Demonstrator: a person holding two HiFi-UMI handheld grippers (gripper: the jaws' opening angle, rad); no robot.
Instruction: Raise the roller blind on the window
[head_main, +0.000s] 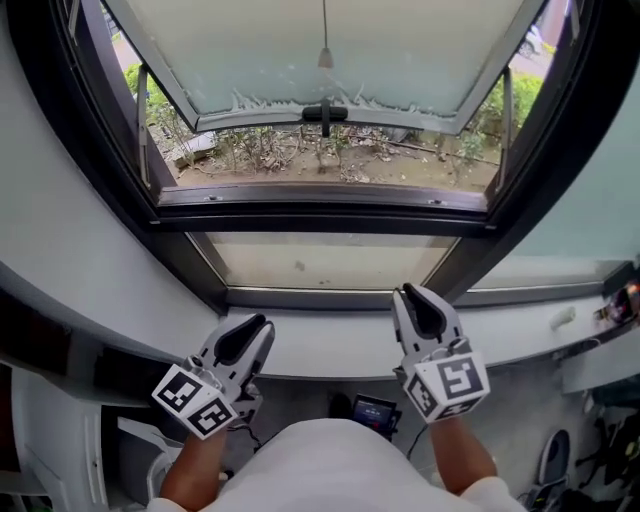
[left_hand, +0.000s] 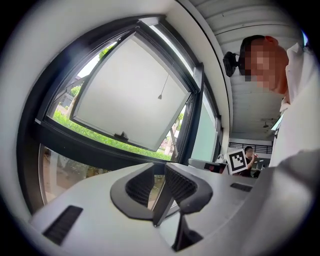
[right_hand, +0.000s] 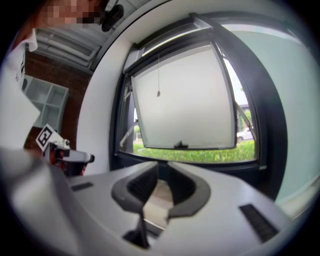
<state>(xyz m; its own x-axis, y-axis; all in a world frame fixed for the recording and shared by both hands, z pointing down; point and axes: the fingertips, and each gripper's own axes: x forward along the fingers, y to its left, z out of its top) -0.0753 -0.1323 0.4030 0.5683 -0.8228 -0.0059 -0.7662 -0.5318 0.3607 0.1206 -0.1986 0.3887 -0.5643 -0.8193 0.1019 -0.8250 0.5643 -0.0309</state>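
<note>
The dark-framed window (head_main: 320, 205) fills the upper head view, its frosted sash (head_main: 320, 50) tilted outward. A thin pull cord with a small bell-shaped knob (head_main: 325, 56) hangs in front of the sash; it also shows in the left gripper view (left_hand: 160, 95) and the right gripper view (right_hand: 158, 92). I see no blind fabric over the glass. My left gripper (head_main: 245, 337) and right gripper (head_main: 420, 306) sit low by the white sill (head_main: 330, 340), well below the cord. Each stands open by a narrow gap, left gripper (left_hand: 159, 182) and right gripper (right_hand: 159, 187), with nothing between the jaws.
A handle (head_main: 325, 113) sits on the sash's lower edge, with bushes and bare ground (head_main: 330, 155) outside. A fixed lower pane (head_main: 320, 262) lies under the sash. White walls flank the window. Another person sits in the background (left_hand: 248, 157). A small device (head_main: 373, 410) lies under the sill.
</note>
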